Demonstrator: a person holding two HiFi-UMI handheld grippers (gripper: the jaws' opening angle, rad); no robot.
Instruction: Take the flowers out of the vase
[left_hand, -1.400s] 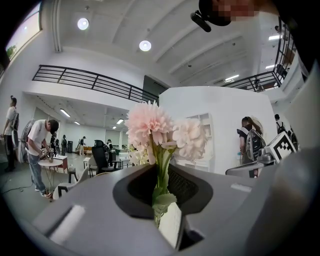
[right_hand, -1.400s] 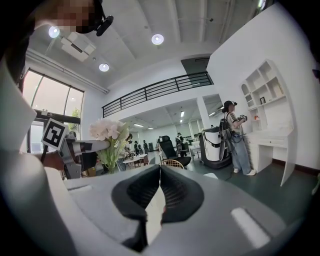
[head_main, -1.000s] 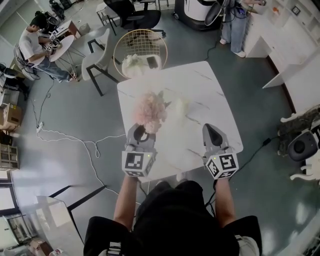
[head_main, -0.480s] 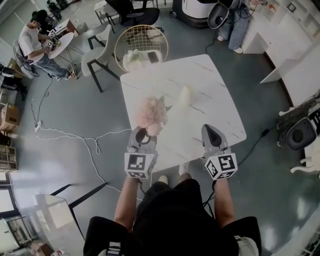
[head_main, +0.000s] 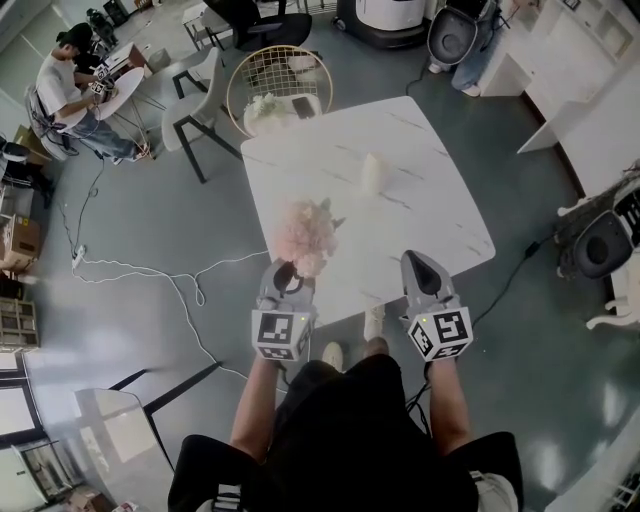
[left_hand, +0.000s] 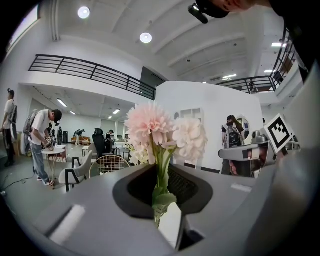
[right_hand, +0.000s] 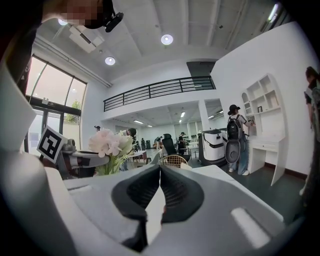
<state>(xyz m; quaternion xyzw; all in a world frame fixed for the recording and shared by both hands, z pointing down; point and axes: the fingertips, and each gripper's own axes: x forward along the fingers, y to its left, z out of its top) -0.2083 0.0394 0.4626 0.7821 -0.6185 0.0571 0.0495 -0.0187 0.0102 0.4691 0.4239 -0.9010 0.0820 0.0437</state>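
the left gripper (left_hand: 161, 172) is narrowed onto the green stems of the pink and cream flowers (left_hand: 162, 132), whose blooms rise at twelve o'clock above its jaws. the right gripper (right_hand: 160, 169) has its jaws pressed together with nothing between them. in the head view the flowers sit over the near-left part of the white marble table (head_main: 440, 215). the pale vase (head_main: 371, 175) stands on the tabletop at two o'clock from the blooms, apart from them. a round wire chair (head_main: 280, 85) sits at the table's eleven o'clock.
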